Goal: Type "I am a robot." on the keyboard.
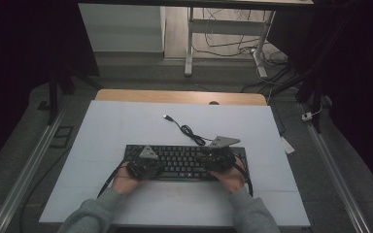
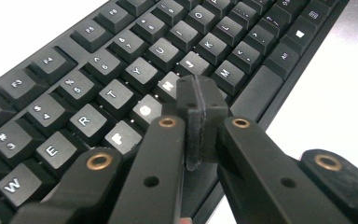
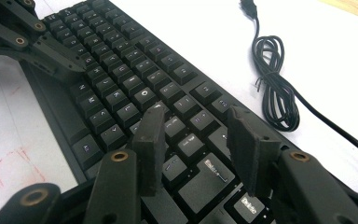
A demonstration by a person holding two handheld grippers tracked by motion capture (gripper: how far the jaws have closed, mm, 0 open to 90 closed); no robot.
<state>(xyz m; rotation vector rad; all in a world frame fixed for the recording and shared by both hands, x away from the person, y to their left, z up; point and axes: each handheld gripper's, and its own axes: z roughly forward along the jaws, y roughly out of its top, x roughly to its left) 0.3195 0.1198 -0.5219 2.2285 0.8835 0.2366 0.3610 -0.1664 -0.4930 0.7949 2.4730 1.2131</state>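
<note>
Jaws on the left gripper (image 2: 200, 116) are pressed together with nothing between them, their joined tip hovering at or on the middle letter keys of the black full-size plastic keyboard (image 1: 184, 161), close to the lit-up keys beside H; whether the tip actually touches a key I cannot tell. Jaws on the right gripper (image 3: 198, 140) stand apart and empty, poised over the keys at the keyboard's right end, near the wide key and the one marked Delete.

From the high view, the keyboard lies flat across the near middle of the white-covered table (image 1: 126, 121), with the left gripper (image 1: 143, 165) over its left half and the right gripper (image 1: 218, 158) over its right half, each carried by a hand in a grey sleeve coming in from the near edge. The keyboard's thin black cable (image 1: 189, 131), partly bundled in a loop, trails off toward the far side and ends in a loose USB plug (image 1: 166, 117) lying on the table, connected to nothing.

Judging by the pose, the work in hand is pressing keys with the closed left tip, while the right waits or steadies. No marker of progress shows on the keyboard itself, so how many presses are done and how many remain cannot be read; it looks like mid-typing rather than a start or finish
</note>
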